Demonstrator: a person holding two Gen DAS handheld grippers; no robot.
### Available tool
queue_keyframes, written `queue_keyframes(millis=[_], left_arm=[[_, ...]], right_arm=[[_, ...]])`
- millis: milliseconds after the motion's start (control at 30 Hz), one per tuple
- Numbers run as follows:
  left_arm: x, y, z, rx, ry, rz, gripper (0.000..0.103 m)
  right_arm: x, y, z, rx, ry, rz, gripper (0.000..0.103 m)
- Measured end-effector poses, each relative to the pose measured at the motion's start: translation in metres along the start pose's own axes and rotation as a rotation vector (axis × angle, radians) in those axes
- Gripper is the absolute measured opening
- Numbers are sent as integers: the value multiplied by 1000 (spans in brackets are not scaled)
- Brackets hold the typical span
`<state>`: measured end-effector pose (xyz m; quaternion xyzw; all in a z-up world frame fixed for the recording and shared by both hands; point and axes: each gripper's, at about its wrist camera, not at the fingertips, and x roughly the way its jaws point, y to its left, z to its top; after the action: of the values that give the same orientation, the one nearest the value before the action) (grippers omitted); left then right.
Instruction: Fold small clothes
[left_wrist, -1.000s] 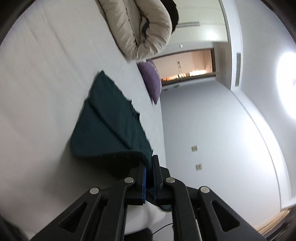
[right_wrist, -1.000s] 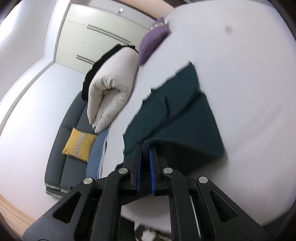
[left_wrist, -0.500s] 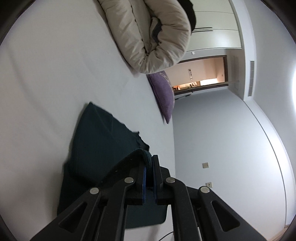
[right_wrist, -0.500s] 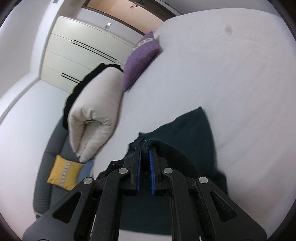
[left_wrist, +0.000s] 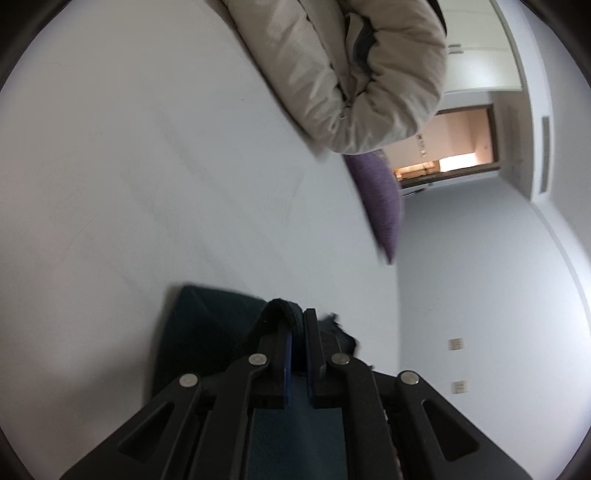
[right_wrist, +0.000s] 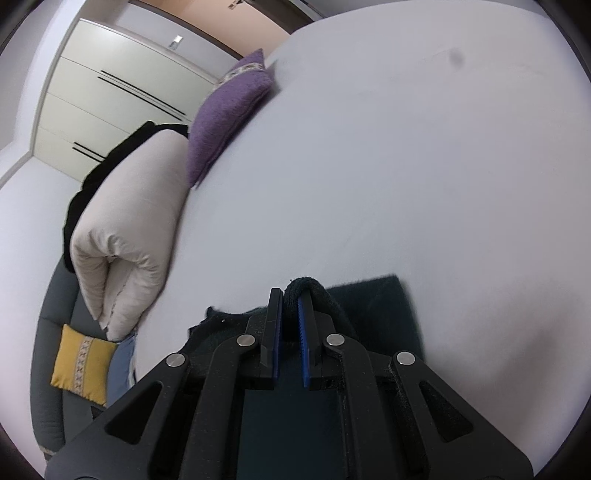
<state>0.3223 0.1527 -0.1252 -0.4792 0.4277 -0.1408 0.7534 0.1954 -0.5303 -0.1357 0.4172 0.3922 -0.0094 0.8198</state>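
- I see a wide white bed (left_wrist: 155, 177), which fills most of both wrist views; I place everything else relative to it.
- A rolled beige duvet (left_wrist: 343, 77) lies on the bed at its far side, with a dark item partly showing behind it.
- A grey sofa (right_wrist: 48, 332) stands just past the bed's edge, beyond the duvet, with a yellow cushion (right_wrist: 81, 363) on it.
- A purple pillow (right_wrist: 229, 110) rests on the bed's far edge, just beside the duvet.
- The dark teal garment (left_wrist: 207, 332) lies on the bed at the near side, right under my tools, partly doubled over.
- My left gripper (left_wrist: 297, 326) is pinched narrow on a raised fold of the garment's edge.
- My right gripper (right_wrist: 291, 306) is likewise clamped narrow on another thick fold of the same garment.
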Motion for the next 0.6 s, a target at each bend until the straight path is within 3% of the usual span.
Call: queue_keyframes(millis=[100, 167, 233, 267, 333, 367, 400, 433, 600], left_arm=[[21, 11, 2, 2, 27, 78, 10], [21, 21, -1, -21, 31, 83, 13], [11, 23, -4, -35, 11, 64, 23], [2, 21, -5, -18, -6, 69, 34], [-10, 16, -6, 10, -37, 88, 49], [-18, 13, -6, 20, -57, 93, 50], [-25, 12, -7, 27, -70, 91, 51], [-30, 9, -8, 37, -80, 89, 51], [-43, -8, -38, 161, -69, 122, 51]], right_arm=[[27, -7, 8, -3, 16, -76, 7], [40, -16, 9, 14, 38, -83, 8], [46, -17, 12, 18, 33, -62, 9], [45, -17, 11, 8, 28, -56, 11], [36, -14, 8, -38, 10, -65, 25], [29, -11, 5, -61, -6, -77, 29], [25, -9, 4, -67, -18, -100, 45], [20, -9, 2, -68, -35, -111, 49], [5, -1, -15, -135, -10, -119, 49]])
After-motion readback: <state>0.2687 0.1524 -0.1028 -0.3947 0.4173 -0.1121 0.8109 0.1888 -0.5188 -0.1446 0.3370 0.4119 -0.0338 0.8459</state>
